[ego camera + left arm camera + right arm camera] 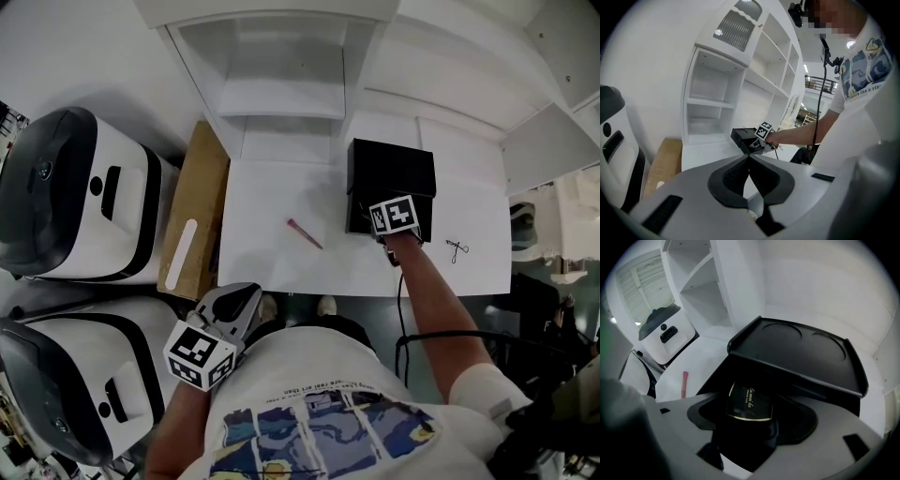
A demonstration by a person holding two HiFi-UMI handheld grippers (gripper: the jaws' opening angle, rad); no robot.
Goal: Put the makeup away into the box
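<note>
Jaws of the right gripper (752,420) are closed on a black compact (750,401) with a gold edge and small print on its face. The compact sits squarely between the pads, right at the mouth of the black box (801,352), under the lid that stands lifted above the opening. I cannot tell whether the compact touches the box floor or hangs just above it. In the head view this gripper is at the near face of the box, on the far right part of the white counter (272,262).

Jaws of the left gripper (750,161) are pressed together with nothing between them. It is held low and near the person's body, off the near left edge of the counter and well apart from the box.

Further out, a thin pink stick (305,233) lies flat on the bare counter to the left of the box, untouched. A small dark tool (457,248) lies to the right of the right gripper — too small to name with confidence. A cardboard carton (197,211) stands beyond the counter's left edge.

By my reading the task is about midway: one item is being delivered but not yet let go, and the pink stick — perhaps the dark tool too — is left to fetch. I cannot see what the box may hold already.
</note>
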